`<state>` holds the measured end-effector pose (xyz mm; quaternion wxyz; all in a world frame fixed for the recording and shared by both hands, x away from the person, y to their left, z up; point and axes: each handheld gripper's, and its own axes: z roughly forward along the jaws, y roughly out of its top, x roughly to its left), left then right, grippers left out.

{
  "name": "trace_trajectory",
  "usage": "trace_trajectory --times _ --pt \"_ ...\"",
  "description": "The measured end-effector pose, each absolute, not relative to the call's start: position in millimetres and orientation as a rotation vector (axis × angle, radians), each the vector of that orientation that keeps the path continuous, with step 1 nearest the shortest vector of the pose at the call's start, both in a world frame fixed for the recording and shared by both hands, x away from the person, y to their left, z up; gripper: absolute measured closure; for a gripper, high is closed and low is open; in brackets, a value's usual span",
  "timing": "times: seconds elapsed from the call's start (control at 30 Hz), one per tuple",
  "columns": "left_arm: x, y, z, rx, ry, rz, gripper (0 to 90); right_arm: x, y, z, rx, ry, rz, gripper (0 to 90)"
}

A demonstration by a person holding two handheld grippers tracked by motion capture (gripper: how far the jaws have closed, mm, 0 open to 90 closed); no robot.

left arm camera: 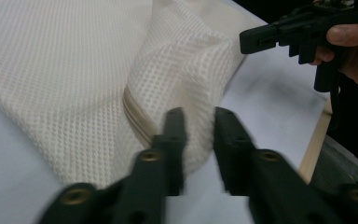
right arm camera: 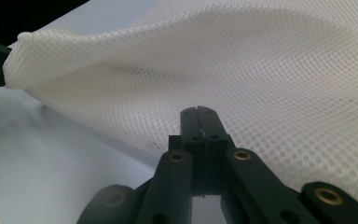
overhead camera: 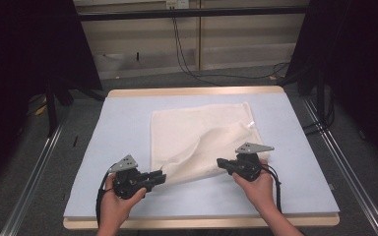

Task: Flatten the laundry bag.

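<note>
A white mesh bag (overhead camera: 202, 132) lies on the light blue mat (overhead camera: 123, 123), its near edge lifted into a ridge. My right gripper (overhead camera: 220, 162) is at the bag's near right edge, jaws pressed together on the mesh (right arm camera: 261, 70); its tips (right arm camera: 199, 112) overlap the bag's lower hem. My left gripper (overhead camera: 163, 176) is at the near left corner. Its jaws (left arm camera: 200, 135) stand apart, with the bag's corner (left arm camera: 186, 84) and zipper seam (left arm camera: 133, 112) just ahead of them. The right gripper (left arm camera: 261, 35) shows across the bag in a hand.
The mat covers a wooden table (overhead camera: 197, 91) whose front edge (overhead camera: 202, 222) lies just behind both hands. Cables (overhead camera: 187, 59) run over the floor beyond. Metal rails (overhead camera: 34, 172) flank the table, with dark curtains (overhead camera: 364, 59) at both sides.
</note>
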<state>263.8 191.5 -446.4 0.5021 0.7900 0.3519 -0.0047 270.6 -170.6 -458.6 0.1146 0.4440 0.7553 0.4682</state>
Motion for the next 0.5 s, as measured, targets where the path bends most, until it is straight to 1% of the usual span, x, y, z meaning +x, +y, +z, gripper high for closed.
trace_trajectory --times 0.07,0.2,0.3,0.37,0.4,0.47,0.5 --pt "264 187 -449 1.945 0.846 -0.030 86.6 270 -173 -460 1.318 2.189 1.373 90.0" --pt "266 175 -455 2.035 0.835 -0.047 90.0 276 -173 -456 1.316 2.162 1.377 89.2" --pt "265 169 -458 2.067 0.829 -0.053 90.0 281 -170 -452 1.316 2.139 1.358 80.0" --pt "263 167 -460 2.092 0.811 -0.061 90.0 286 -168 -450 1.327 2.115 1.369 68.4" --pt "262 166 -461 2.111 0.800 -0.064 90.0 288 -167 -448 1.339 2.098 1.364 59.5" --pt "258 166 -463 2.128 0.788 -0.078 90.0 293 -164 -445 1.355 2.089 1.360 56.6" --pt "256 166 -463 2.127 0.791 -0.073 90.0 296 -162 -443 1.361 2.083 1.371 53.0"
